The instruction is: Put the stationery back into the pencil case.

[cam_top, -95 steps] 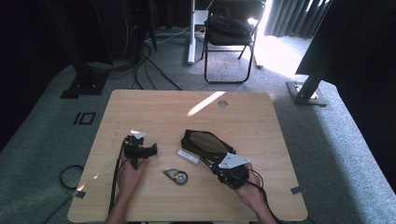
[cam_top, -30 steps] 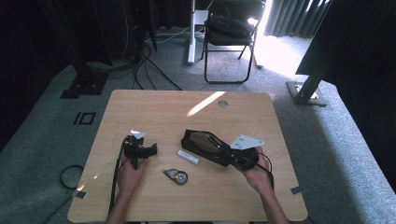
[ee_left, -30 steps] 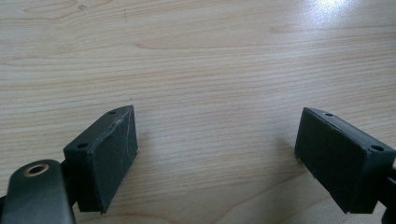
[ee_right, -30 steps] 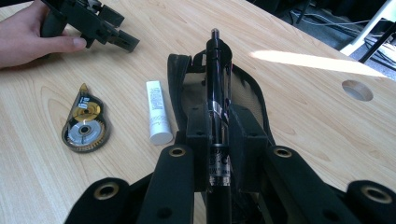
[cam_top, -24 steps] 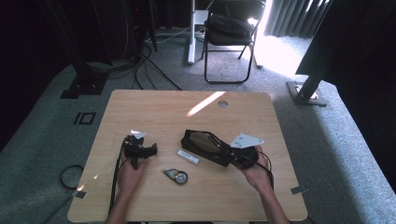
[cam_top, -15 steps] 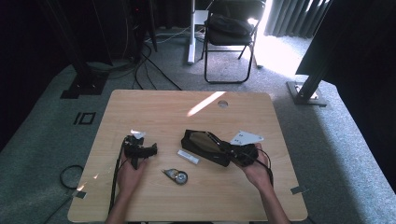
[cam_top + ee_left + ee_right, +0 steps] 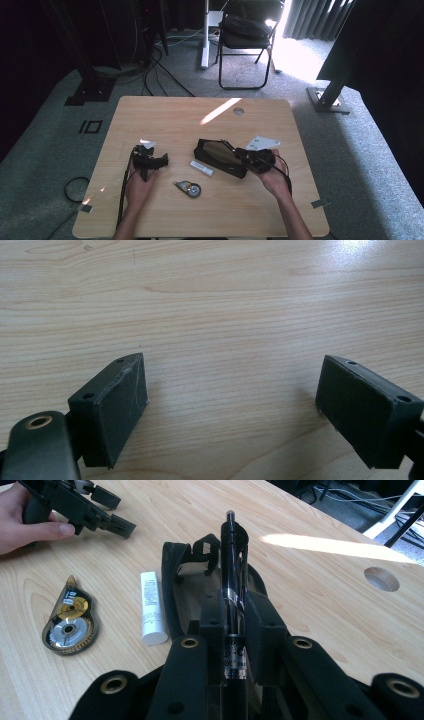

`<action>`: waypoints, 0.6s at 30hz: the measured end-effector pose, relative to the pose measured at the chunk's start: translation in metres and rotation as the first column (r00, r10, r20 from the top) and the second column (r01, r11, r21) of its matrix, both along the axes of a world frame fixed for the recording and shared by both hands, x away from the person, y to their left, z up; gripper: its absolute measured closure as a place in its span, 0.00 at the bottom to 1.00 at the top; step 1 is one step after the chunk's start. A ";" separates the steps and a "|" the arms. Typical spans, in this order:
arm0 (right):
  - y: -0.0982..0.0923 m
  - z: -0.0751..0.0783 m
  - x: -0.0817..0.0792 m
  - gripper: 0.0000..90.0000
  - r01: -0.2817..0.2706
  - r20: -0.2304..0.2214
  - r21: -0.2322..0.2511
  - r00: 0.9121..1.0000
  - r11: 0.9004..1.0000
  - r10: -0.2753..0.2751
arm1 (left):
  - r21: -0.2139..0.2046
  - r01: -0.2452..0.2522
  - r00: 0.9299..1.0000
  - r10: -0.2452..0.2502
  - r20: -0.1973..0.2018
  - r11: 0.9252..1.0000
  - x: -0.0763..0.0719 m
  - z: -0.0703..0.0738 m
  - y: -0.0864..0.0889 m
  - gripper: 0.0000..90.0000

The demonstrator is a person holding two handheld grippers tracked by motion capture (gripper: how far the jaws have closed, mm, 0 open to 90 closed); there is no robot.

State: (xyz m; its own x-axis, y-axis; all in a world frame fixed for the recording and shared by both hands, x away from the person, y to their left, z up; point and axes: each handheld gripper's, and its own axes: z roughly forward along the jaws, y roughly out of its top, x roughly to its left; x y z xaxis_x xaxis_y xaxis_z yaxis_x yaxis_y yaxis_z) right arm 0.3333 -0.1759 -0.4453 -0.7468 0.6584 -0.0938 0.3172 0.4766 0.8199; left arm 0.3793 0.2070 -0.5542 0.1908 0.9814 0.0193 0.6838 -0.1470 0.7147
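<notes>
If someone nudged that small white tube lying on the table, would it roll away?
The small white cylindrical tube lies on its side on the flat wooden table, so it would probably roll sideways. It looks small and likely light. Its smooth surface may be slippery to pinch.

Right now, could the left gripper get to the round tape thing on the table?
Probably yes. The left gripper is open with nothing between its jaws, and the tape roller lies close by on bare table. Nothing stands between them. The white tube lies off to the side, out of the way.
</notes>
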 end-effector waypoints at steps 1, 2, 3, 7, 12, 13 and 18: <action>0.000 0.000 0.001 0.88 -0.001 -0.001 -0.001 1.000 1.000 0.001 | 0.000 0.000 1.000 0.000 0.000 1.000 0.000 0.000 0.000 0.15; 0.000 0.000 0.002 0.89 -0.003 -0.001 -0.001 1.000 1.000 0.003 | 0.000 0.000 1.000 0.000 0.000 1.000 0.000 0.000 0.000 0.15; 0.000 0.000 0.003 0.88 -0.004 0.001 0.001 1.000 1.000 0.004 | 0.000 0.000 1.000 0.000 0.000 1.000 0.000 0.000 0.000 0.15; 0.000 0.000 0.006 0.88 -0.008 -0.003 0.002 1.000 1.000 0.008 | 0.000 0.000 1.000 0.000 0.000 1.000 0.000 0.000 0.000 0.15; 0.001 -0.001 0.009 0.89 -0.018 -0.002 -0.006 1.000 1.000 0.018 | 0.000 0.000 1.000 0.000 0.000 1.000 0.000 0.000 0.000 0.15; 0.001 -0.001 0.010 0.89 -0.020 -0.001 -0.007 1.000 1.000 0.020 | 0.000 0.000 1.000 0.000 0.000 1.000 0.000 0.000 0.000 0.15; 0.002 -0.002 0.013 0.89 -0.027 -0.001 -0.006 1.000 1.000 0.027 | 0.000 0.000 1.000 0.000 0.000 1.000 0.000 0.000 0.000 0.15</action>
